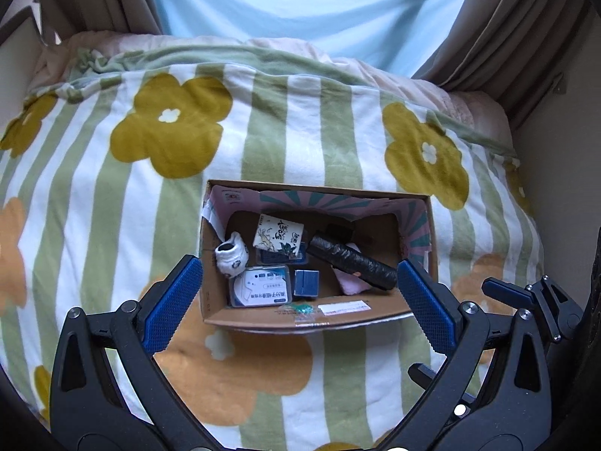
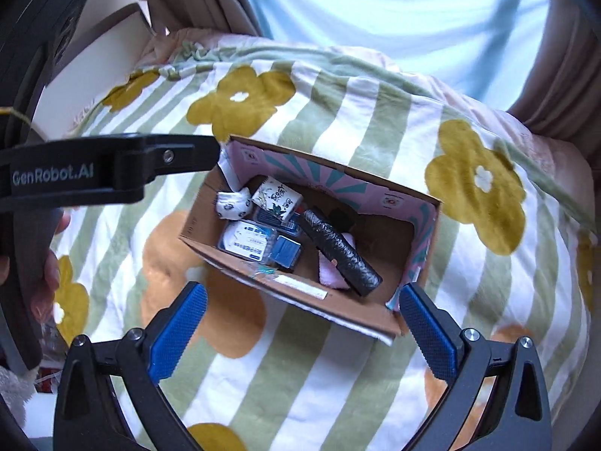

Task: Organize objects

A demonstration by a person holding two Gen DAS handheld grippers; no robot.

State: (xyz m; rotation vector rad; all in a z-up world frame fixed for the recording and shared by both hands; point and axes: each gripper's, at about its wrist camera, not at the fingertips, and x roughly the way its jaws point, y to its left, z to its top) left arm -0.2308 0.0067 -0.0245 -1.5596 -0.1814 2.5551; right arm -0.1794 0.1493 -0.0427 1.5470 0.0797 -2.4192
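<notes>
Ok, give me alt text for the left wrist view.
An open cardboard box sits on a flower-striped blanket, holding a black roll, a white sock, a printed pack and small blue boxes. The left gripper hangs over it, jaws open and empty.

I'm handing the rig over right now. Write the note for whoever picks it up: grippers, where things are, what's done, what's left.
Left gripper: open, holding nothing, hanging over the cardboard box.
Right gripper: open, holding nothing, near the box's near corner.
Box sits on the flowered blanket. Inside: black roll, white sock, printed pack, clear case, small blue box, pink cloth.
Done: these items are in the box.
Left: no loose items visible on the blanket in either view; check outside the frame.
</notes>
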